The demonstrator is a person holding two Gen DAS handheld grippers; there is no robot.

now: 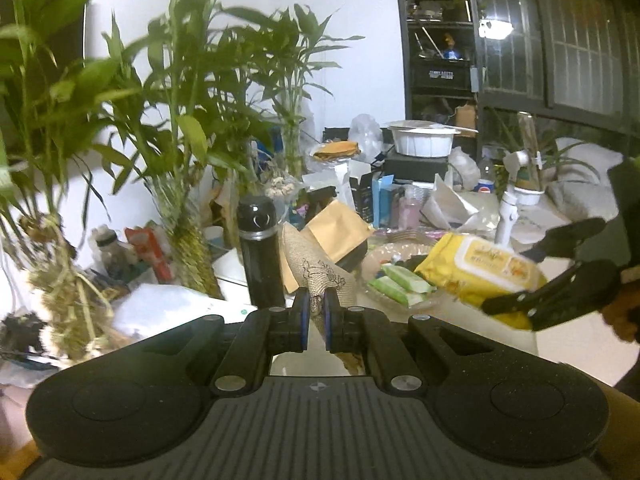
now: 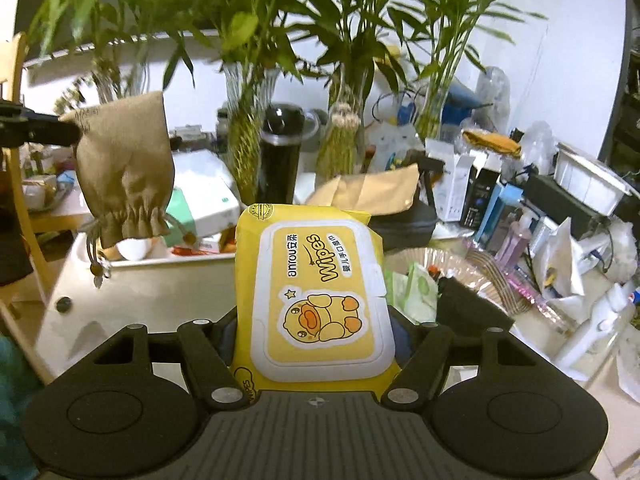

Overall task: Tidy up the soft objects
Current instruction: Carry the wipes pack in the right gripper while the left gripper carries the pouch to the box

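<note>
My left gripper [image 1: 316, 320] is shut on a tan burlap drawstring pouch [image 1: 316, 272] and holds it in the air; the pouch hangs mouth down in the right wrist view [image 2: 124, 176] at the upper left. My right gripper [image 2: 316, 320] is shut on a yellow pack of wet wipes [image 2: 316, 292] with a duck picture. The same pack shows in the left wrist view [image 1: 480, 270], held above a clear dish [image 1: 384, 256] with small green tissue packs [image 1: 400, 284].
A black flask [image 1: 260, 252] stands behind the pouch. Bamboo plants in glass vases [image 1: 188, 240] line the back left. A white bin [image 2: 120, 280] sits low left in the right wrist view. Boxes, bottles and a white bowl [image 1: 424, 140] crowd the back right.
</note>
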